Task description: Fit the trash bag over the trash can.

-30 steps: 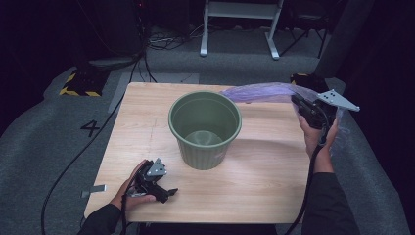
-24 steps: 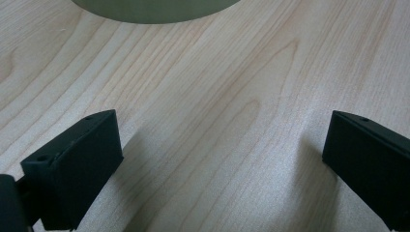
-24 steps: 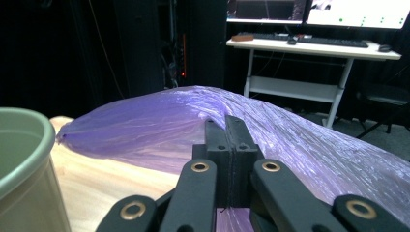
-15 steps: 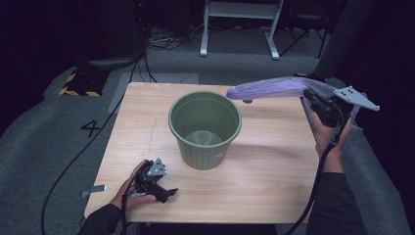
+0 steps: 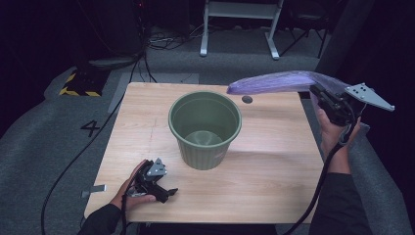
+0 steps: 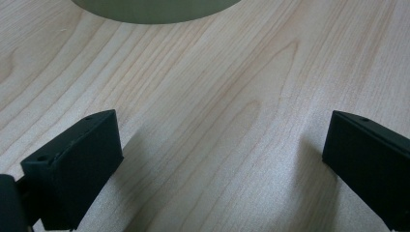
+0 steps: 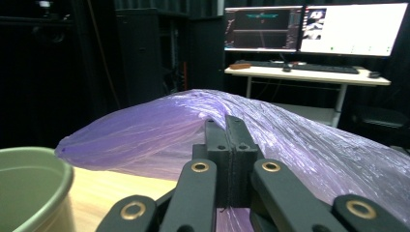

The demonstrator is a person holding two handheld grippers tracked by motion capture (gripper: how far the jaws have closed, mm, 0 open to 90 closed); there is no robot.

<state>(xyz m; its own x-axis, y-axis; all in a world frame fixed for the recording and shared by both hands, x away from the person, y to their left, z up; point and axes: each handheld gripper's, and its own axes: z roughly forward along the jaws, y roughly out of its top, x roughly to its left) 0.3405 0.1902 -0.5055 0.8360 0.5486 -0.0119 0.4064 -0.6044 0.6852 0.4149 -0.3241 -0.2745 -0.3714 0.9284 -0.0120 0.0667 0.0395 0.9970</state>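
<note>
A green bin (image 5: 205, 128) stands upright in the middle of the wooden table (image 5: 274, 171); its rim (image 7: 34, 186) shows at the lower left of the right gripper view. A thin purple plastic bag (image 5: 279, 82) hangs in the air over the table's far right corner, stretched toward the bin. My right gripper (image 5: 320, 95) is shut on the bag (image 7: 159, 130), its jaws pressed together on the film. My left gripper (image 5: 164, 192) rests on the table near the front left, jaws wide open over bare wood (image 6: 222, 145). The bin's base (image 6: 154, 9) lies just ahead of it.
A dark round spot (image 5: 247, 99) marks the table behind the bin. Cables (image 5: 73, 156) run over the grey floor at the left. A white desk frame (image 5: 240, 24) stands beyond the table. Monitors (image 7: 314, 29) on a desk glow in the right gripper view.
My right gripper has risen with the purple bag, lifting it off the table's far right corner; the bag now stretches out in the air toward the bin. The left gripper has stayed put.
</note>
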